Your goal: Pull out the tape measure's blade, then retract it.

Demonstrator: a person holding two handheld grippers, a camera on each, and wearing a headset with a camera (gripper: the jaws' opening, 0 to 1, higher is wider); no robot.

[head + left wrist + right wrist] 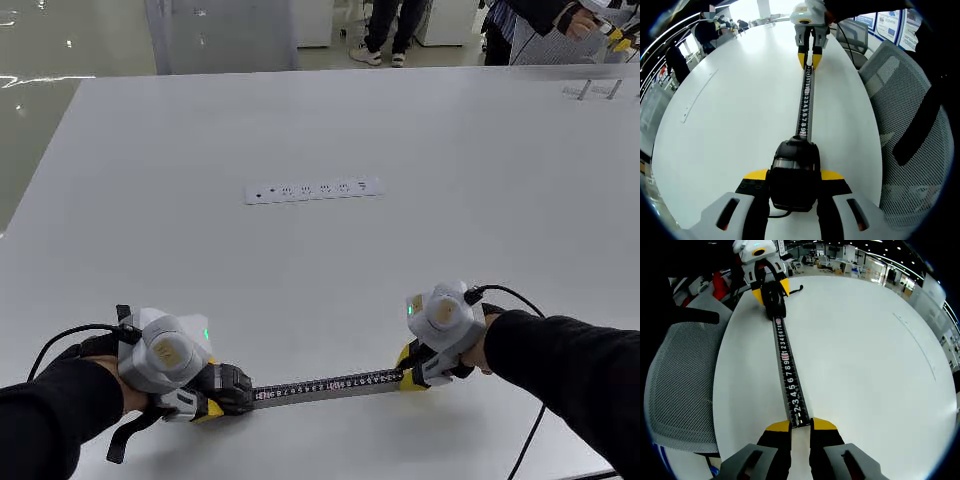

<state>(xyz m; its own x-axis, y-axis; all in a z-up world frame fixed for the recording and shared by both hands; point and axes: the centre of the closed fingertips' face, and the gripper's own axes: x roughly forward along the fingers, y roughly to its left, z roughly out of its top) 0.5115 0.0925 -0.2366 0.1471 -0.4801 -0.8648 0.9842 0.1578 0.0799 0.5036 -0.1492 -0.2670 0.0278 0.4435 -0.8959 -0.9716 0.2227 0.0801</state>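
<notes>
A black tape measure case (226, 388) rests on the white table, held by my left gripper (205, 400), which is shut on it; the left gripper view has the case (795, 172) between the yellow-tipped jaws. The blade (328, 385) runs out flat along the table to my right gripper (412, 368), which is shut on the blade's end. In the right gripper view the numbered blade (788, 372) stretches from the jaws (800, 426) to the far case (774, 297). The blade (805, 97) reaches the other gripper (809, 52) in the left gripper view.
A white power strip (313, 190) lies at the table's middle. People stand beyond the far edge (385, 30), one at the right corner (560, 25). A grey mesh chair (912, 125) is beside the near table edge. Small items (590, 90) lie at the far right.
</notes>
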